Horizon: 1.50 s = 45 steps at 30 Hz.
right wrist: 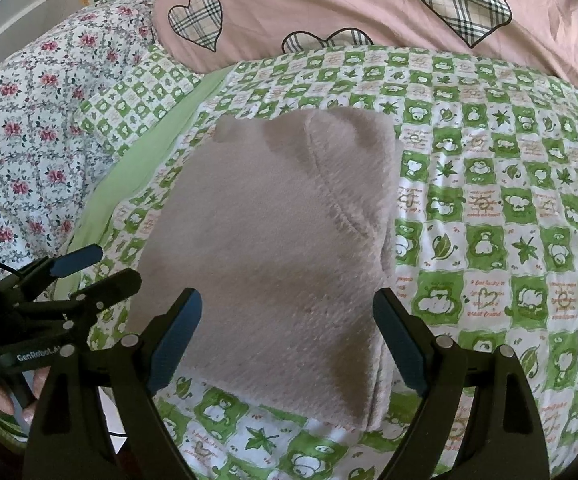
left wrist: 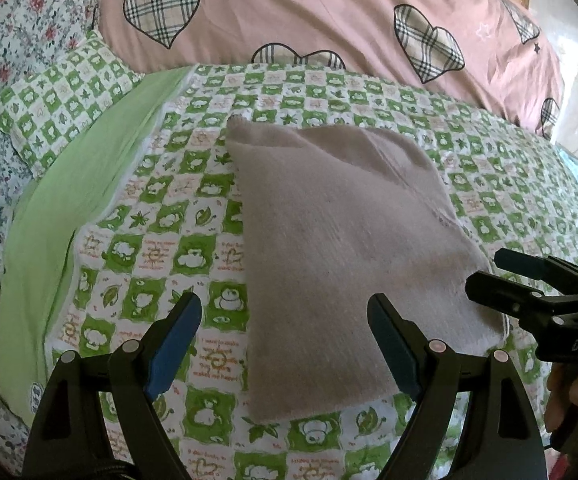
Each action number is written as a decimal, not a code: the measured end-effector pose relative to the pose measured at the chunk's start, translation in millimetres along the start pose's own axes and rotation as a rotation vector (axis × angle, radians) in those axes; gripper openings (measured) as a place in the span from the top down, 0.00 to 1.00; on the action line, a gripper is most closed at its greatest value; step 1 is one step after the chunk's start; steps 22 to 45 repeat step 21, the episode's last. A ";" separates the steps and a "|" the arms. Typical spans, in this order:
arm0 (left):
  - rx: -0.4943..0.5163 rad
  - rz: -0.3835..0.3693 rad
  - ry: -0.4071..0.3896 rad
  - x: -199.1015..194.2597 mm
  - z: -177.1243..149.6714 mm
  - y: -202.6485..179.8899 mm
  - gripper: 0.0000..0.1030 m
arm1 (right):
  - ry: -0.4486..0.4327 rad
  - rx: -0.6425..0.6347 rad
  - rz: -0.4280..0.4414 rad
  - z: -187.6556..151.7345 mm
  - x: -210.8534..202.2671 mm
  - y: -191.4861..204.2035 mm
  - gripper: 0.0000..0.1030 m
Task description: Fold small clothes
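Folded pinkish fleece garment (left wrist: 341, 256) laid flat on the green checked bed cover (left wrist: 161, 216), left gripper (left wrist: 285, 344) held released at its near left edge, right gripper (right wrist: 289, 344) held released over its near edge, nothing grasped.

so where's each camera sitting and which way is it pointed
Left wrist: sits on the left claw, angled down at the folded pinkish fleece garment from its near left; own open fingers low, right claw and a hand at right.
Right wrist: sits on the right claw, angled down at the garment's near edge; own open fingers low, left claw at left.
Shared: the garment, green checked bedspread, pink heart quilt.
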<state>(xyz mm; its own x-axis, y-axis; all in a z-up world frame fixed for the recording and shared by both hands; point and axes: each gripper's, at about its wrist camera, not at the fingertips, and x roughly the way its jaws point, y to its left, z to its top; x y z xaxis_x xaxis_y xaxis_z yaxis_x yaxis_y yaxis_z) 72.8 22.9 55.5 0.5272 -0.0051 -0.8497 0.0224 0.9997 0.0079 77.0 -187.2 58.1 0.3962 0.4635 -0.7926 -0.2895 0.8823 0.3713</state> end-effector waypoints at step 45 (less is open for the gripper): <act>0.000 0.028 -0.017 -1.6 -3.9 6.2 0.17 | 0.008 -0.002 0.001 1.7 8.5 3.8 0.15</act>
